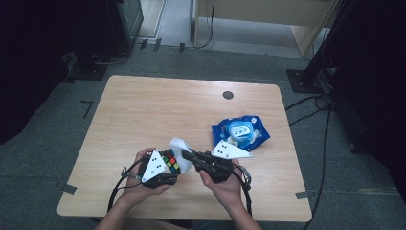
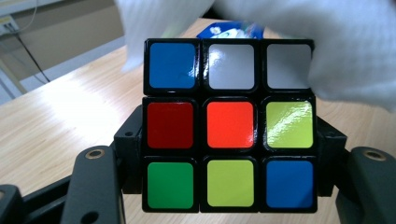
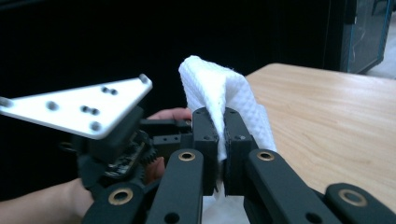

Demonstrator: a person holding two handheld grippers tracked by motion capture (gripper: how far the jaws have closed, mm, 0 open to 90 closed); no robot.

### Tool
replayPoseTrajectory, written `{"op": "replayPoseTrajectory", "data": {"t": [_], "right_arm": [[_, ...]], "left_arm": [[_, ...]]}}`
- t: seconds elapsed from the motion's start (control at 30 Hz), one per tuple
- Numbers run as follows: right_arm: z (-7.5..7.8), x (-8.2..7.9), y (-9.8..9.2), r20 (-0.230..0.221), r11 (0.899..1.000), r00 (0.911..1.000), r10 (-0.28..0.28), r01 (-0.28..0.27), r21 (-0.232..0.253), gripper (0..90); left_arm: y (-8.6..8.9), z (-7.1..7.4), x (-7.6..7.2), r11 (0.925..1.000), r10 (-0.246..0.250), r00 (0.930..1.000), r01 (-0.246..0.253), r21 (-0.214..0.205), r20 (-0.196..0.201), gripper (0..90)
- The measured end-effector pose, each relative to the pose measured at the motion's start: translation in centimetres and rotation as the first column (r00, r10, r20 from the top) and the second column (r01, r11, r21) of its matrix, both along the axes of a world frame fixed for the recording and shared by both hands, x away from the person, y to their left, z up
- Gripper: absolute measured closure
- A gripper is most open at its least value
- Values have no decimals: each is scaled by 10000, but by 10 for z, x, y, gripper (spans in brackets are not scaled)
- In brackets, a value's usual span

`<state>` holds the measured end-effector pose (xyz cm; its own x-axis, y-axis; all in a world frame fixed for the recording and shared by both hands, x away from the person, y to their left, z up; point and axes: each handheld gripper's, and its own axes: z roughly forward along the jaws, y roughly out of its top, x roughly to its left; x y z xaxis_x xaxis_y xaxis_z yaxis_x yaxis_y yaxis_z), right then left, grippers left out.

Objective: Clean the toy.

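A scrambled Rubik's cube (image 1: 170, 162) is clamped in my left gripper (image 1: 168, 168) near the table's front edge, held off the wood. In the left gripper view the cube (image 2: 229, 123) stands between the two black jaws, its face showing blue, white, red, orange, yellow and green squares. My right gripper (image 1: 185, 154) is shut on a white wipe (image 1: 181, 145), which hangs right beside the cube's top. In the right gripper view the wipe (image 3: 219, 88) is pinched between the jaw tips and folds over them. The same wipe (image 2: 355, 51) drapes over the cube's upper right corner.
A blue packet of wipes (image 1: 241, 132) lies on the wooden table (image 1: 158, 105) to the right of my hands. A dark round hole (image 1: 228, 95) sits near the far edge. Cables and dark stands surround the table on the floor.
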<state>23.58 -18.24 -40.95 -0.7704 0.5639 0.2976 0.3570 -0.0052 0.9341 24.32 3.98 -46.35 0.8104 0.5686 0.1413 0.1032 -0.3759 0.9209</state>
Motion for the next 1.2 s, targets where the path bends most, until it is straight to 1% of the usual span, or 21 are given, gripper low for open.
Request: {"op": "replayPoseTrajectory", "data": {"t": [0.13,0.2,0.33,0.43,0.5,0.63,0.67,0.7,0.73,0.77,0.8,0.87,0.9,0.97,1.07,1.13,1.2], "right_arm": [[-9,3,2,-153,9996,9995,-281,280,-103,876],[-11,3,2,-168,9992,9990,-408,407,-46,876],[-13,1,5,201,9974,9974,-693,697,-205,874],[-17,2,5,349,9953,9949,-950,957,-178,874],[-19,3,4,345,9926,9922,-1196,1203,-189,872],[-27,8,-2,459,9797,9806,-1907,1931,-538,869],[-31,9,-3,479,9749,9767,-2092,2121,-676,869],[-34,12,-4,494,9693,9741,-2205,2245,-1006,869],[-39,15,-5,363,9635,9725,-2300,2328,-1322,870],[-46,18,-6,130,9586,9700,-2427,2418,-1501,870],[-49,20,-7,-88,9577,9681,-2503,2462,-1491,870],[-52,22,-12,-414,9565,9627,-2675,2602,-1321,871],[-51,23,-14,-411,9574,9620,-2698,2635,-1179,871],[-42,20,-17,-280,9593,9617,-2726,2695,-838,871],[-23,12,-17,-6,9694,9697,-2443,2442,-240,870],[-9,4,-13,231,9786,9784,-2055,2052,137,870],[2,-5,-7,516,9857,9852,-1633,1608,497,870]], "left_arm": [[-1,3,-3,9997,-171,9997,173,-154,152,339],[0,3,-3,9996,-206,9997,208,-174,147,338],[0,4,-4,9994,-219,9996,224,-257,188,339],[1,6,-5,9993,-225,9993,234,-291,311,339],[2,8,-5,9988,-218,9993,232,-431,306,339],[6,11,-4,9977,-162,9996,178,-651,248,339],[8,11,-4,9968,-147,9997,163,-787,209,339],[10,12,-3,9951,-160,9997,174,-973,157,340],[12,14,-2,9931,-148,9998,160,-1161,114,340],[13,15,-1,9929,-111,9998,126,-1181,137,340],[15,15,-1,9933,-52,9999,70,-1154,157,339],[17,14,1,9949,72,9998,-52,-1003,194,340],[18,13,2,9956,129,9997,-110,-931,199,340],[19,12,3,9959,223,9997,-210,-883,132,340],[17,9,5,9979,284,9995,-274,-582,161,340],[13,6,4,9990,297,9994,-292,-329,157,340],[9,5,3,9995,267,9995,-265,-144,145,339]]}}
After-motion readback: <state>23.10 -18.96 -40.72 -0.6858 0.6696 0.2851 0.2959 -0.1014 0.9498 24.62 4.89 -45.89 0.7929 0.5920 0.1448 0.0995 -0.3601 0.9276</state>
